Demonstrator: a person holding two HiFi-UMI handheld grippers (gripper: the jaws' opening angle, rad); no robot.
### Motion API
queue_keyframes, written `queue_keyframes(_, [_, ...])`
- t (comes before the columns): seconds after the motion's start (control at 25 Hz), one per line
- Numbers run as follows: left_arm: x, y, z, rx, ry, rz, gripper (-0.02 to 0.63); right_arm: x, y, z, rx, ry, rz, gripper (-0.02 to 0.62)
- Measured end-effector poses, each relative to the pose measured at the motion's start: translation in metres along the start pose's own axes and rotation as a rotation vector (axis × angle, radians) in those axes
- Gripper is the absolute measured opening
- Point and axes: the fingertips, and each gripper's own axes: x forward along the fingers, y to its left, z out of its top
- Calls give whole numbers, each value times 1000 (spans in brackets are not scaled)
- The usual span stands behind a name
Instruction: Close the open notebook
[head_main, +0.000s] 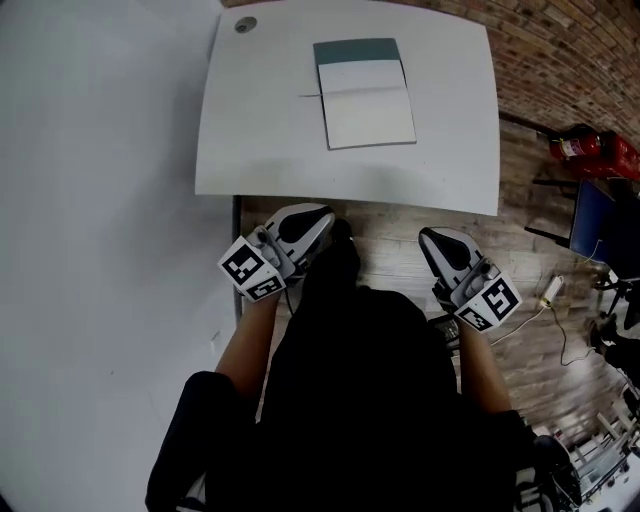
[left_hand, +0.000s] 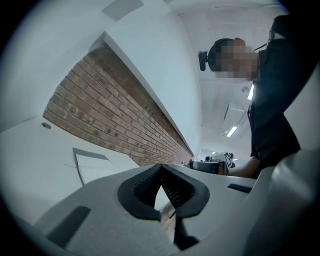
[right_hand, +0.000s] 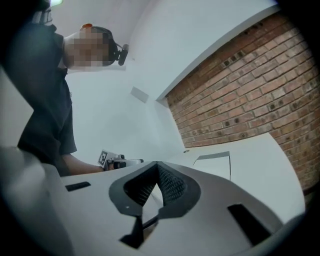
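An open notebook (head_main: 363, 92) lies on the white table (head_main: 260, 130), its teal cover page at the far end and white pages toward me. The left gripper view shows the notebook (left_hand: 92, 165) low at the left; in the right gripper view the notebook (right_hand: 216, 164) sits at the right. Both grippers hang off the table's near edge, above the wooden floor. My left gripper (head_main: 318, 217) is shut with nothing in it, and so is my right gripper (head_main: 432, 240). Each points toward the table, well short of the notebook.
A round grey cap (head_main: 245, 24) sits in the table's far left corner. A brick wall (head_main: 560, 50) runs behind the table. Red fire extinguishers (head_main: 590, 150), a blue panel (head_main: 592, 220) and cables lie on the floor at the right. A white wall (head_main: 90, 200) is at the left.
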Motion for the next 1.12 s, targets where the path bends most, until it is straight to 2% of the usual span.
queue_keyframes(0.2, [21,60,28,-36,-15,4,17,47,-49,22,15,22,4,8])
queue_keyframes(0.44, [36,115,29,-110,53,103,17,69,-120,26,-39,126,-24,8])
queue_keyframes(0.56, [44,142,29,-135,90,153,17,88,-152,32,-30,139,38,8])
queue_keyframes(0.68, [53,164,32,-159,101,247,17,105,-178,44,-13,148,116,16])
queue_keyframes(0.76, [59,173,40,-171,113,297,18,114,-199,57,13,132,143,67])
queue_keyframes(0.92, [74,196,58,-206,116,379,18,126,-247,73,82,120,163,89])
queue_keyframes(1.12, [93,228,62,-285,154,377,33,143,-305,63,293,220,176,112])
